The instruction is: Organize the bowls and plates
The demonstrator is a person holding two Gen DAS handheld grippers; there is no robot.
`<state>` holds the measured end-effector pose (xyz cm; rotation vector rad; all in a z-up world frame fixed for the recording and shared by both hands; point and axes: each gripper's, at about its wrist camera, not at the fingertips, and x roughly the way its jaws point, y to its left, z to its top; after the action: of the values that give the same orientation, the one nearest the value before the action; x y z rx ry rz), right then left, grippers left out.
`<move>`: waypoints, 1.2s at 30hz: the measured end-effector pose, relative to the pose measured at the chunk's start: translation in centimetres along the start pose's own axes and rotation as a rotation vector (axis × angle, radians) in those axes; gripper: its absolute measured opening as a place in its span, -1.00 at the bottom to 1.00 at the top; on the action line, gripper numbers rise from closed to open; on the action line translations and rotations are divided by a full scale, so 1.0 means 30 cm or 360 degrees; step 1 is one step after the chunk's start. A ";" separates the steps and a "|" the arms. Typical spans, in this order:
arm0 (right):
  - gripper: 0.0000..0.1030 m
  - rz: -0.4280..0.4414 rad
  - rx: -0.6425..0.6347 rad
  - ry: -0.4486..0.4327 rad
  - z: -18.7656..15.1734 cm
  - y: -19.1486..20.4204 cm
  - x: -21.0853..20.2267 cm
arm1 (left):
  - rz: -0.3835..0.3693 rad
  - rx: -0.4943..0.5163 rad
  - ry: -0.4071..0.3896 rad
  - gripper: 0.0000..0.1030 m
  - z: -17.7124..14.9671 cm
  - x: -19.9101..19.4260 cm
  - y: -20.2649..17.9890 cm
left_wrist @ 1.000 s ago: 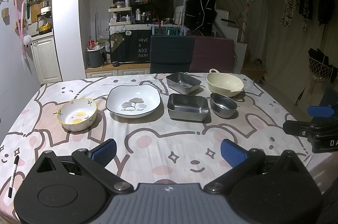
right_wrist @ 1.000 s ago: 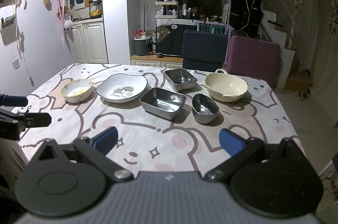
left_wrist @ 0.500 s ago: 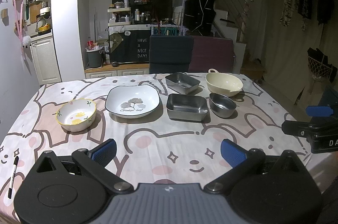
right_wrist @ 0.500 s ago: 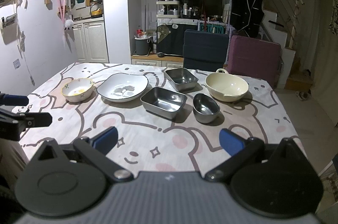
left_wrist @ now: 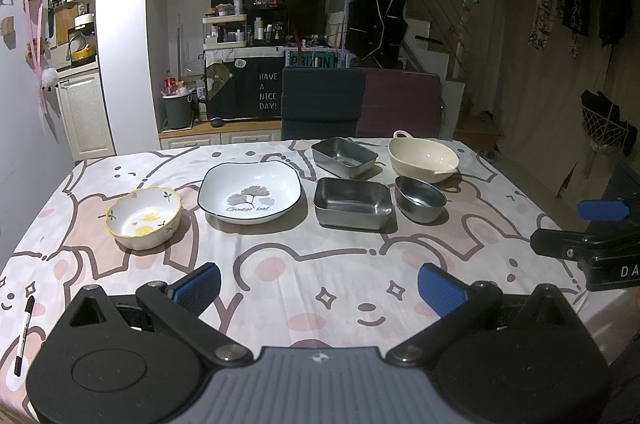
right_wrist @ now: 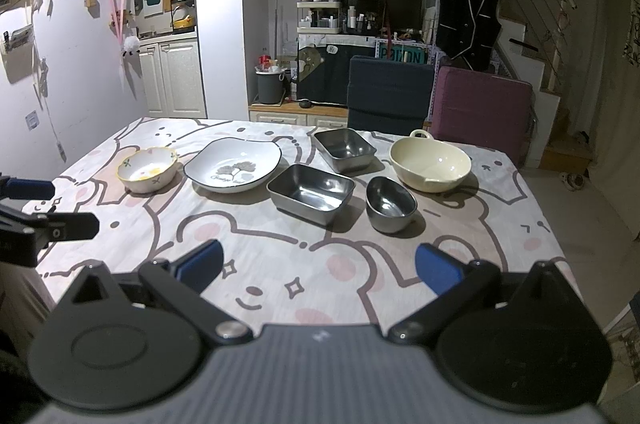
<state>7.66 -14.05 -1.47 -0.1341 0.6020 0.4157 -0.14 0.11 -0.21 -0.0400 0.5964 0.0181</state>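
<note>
Six dishes sit untouched on the bench (left_wrist: 360,288), its cloth printed with cartoon bears, as both sets of tongs hover at the near edge. The left tongs (left_wrist: 318,284) and right tongs (right_wrist: 318,266) are spread wide, holding nothing. From the left stand a small flowered bowl (left_wrist: 143,217), a white leaf-print plate (left_wrist: 250,197), two rectangular steel trays, one near (left_wrist: 352,202) and one farther back (left_wrist: 344,157), an oval steel bowl (left_wrist: 420,198) and a cream handled bowl (left_wrist: 423,158). All stand apart from each other, none stacked. The ceramic pieces look heavy, glazed and breakable, probably slick under the pads; a pinch across the rim seems the only purchase. The steel pieces appear lighter and stiff, with thin upright walls that should take a rim grip well. A black pen (left_wrist: 24,328) lies at the left edge.
</note>
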 end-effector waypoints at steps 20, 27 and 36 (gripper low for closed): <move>1.00 -0.0011 -0.0006 0.0000 -0.004 0.002 -0.003 | 0.0021 0.0022 -0.0008 1.00 0.002 -0.003 -0.013; 1.00 -0.0042 -0.0022 -0.0021 0.000 0.002 -0.005 | 0.0042 0.0008 -0.0003 1.00 0.015 0.000 -0.005; 1.00 0.0023 -0.0097 -0.0017 0.052 0.008 0.048 | 0.0096 -0.0049 0.0017 1.00 0.092 0.059 0.026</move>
<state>9.45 -12.98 -1.02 -0.1857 0.5805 0.4488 2.86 1.01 1.04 -0.0519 0.6077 0.0852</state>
